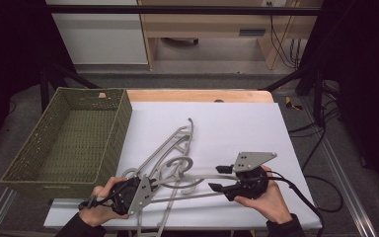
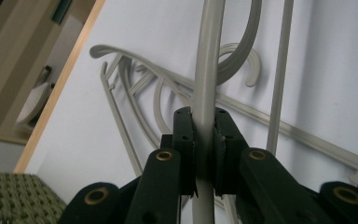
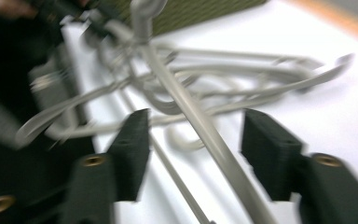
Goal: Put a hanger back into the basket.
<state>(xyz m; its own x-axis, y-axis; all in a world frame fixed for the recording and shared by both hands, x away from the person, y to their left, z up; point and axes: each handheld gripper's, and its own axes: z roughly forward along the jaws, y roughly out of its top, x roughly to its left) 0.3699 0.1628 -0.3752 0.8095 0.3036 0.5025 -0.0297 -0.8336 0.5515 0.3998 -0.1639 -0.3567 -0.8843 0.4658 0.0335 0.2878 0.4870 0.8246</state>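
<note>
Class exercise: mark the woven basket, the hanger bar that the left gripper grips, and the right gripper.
woven basket [image 1: 109,129]: high view, right wall.
hanger bar [image 2: 208,70]: left gripper view, shaft above the jaws.
right gripper [image 1: 220,177]: high view, midway between its open fingertips.

1. A table with a wooden top, its far edge bare.
2. A white sheet covers most of the top.
3. A green woven basket stands at the left, overlapping the sheet's left edge.
4. Grey hangers lie tangled on the sheet, just right of the basket.
</note>
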